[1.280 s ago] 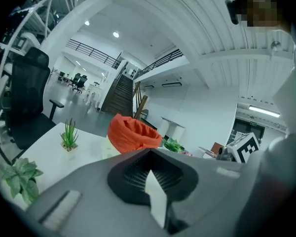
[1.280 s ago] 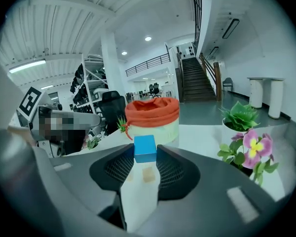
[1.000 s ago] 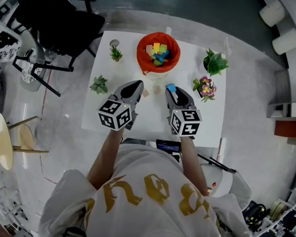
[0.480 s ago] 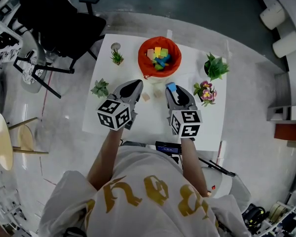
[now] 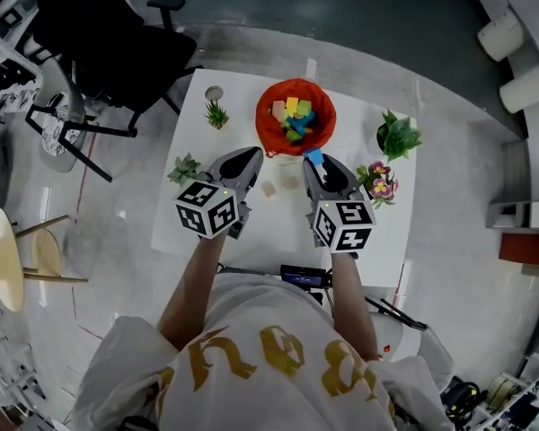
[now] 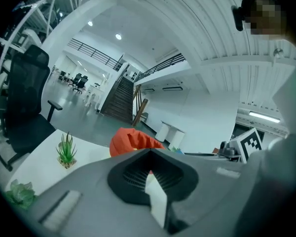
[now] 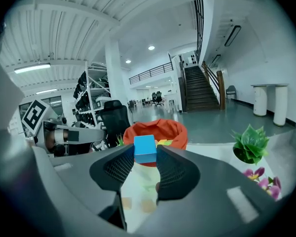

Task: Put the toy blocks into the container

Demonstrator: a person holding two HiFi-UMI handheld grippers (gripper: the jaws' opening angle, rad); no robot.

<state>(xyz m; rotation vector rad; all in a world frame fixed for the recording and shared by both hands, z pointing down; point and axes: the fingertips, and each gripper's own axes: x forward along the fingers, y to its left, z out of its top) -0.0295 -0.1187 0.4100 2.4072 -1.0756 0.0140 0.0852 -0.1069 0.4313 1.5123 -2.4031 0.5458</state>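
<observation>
The right hand-held gripper was clamped on a blue block, held over the white counter just below the orange container at upper centre of the head view. More blocks lay inside the container. The left hand-held gripper, at centre left, had its jaws pressed together with nothing between them. 2 tan blocks sat on the counter between the 2 hand-held grippers. 4 small plants stood along the counter's left and right sides
</observation>
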